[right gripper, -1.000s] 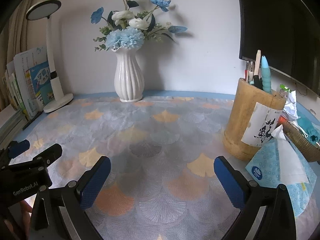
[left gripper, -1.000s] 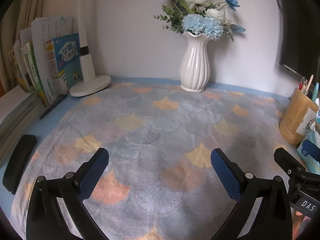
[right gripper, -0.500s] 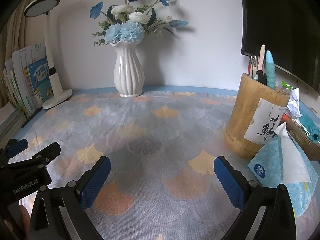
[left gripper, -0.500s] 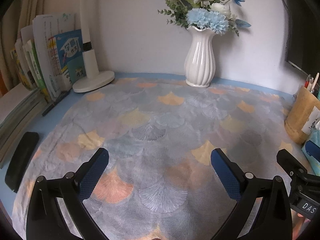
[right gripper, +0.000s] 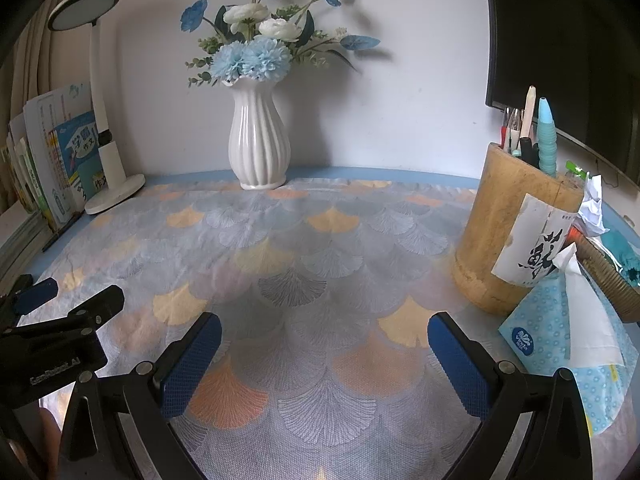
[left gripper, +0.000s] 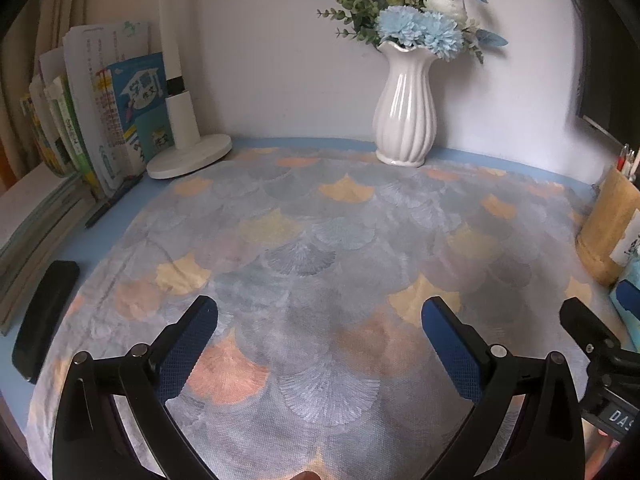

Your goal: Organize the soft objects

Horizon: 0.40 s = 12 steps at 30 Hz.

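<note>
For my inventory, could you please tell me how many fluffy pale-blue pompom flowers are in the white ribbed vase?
2. Both fluffy pale-blue pompom flowers sit side by side just above the white ribbed vase's rim; more could hide behind the foliage.

Blue desk (right gripper: 400,172) under patterned cloth (right gripper: 320,264), vase (right gripper: 258,148), lamp (left gripper: 188,156).

A home study corner: a desk (right gripper: 360,171) against a plain wall carries upright schoolbooks (left gripper: 108,120), a white reading lamp (right gripper: 100,120), a vase of flowers (right gripper: 258,140), a bamboo pen holder (right gripper: 516,232) and a tissue pack (right gripper: 560,340)
</note>
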Available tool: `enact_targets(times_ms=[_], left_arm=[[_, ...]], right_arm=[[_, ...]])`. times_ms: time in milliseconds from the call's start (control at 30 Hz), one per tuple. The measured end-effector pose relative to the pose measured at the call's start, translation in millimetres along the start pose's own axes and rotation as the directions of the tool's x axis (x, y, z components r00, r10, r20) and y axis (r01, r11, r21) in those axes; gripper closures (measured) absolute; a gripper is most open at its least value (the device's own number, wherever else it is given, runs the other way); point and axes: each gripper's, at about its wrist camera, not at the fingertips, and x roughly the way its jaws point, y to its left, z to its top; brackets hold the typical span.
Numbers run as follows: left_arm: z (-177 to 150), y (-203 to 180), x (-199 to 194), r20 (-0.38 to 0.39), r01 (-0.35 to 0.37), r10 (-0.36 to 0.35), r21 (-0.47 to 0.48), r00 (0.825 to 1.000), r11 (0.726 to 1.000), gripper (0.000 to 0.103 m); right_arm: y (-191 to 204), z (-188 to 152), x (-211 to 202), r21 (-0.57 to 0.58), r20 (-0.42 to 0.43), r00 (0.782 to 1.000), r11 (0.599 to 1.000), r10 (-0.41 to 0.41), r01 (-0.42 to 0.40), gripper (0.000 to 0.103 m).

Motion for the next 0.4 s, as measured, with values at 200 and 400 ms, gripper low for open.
enact_targets(times_ms=[200, 400], left_arm=[[0.3, -2.0, 1.3, -0.004, -0.008, 0.009, 0.017, 1.0, 1.0, 0.001], [0.0, -6.9, -3.8, 0.035, -0.029, 0.027, 0.044, 0.999, 0.999, 0.001]], right_arm=[[-0.7, -0.3, 0.1, 0.002, -0.001, 1.0, 1.0, 0.006, -0.006, 0.0], [0.6, -2.5, -5.5, 0.017, 0.016, 1.0, 1.0, -0.013, 0.013, 0.0]])
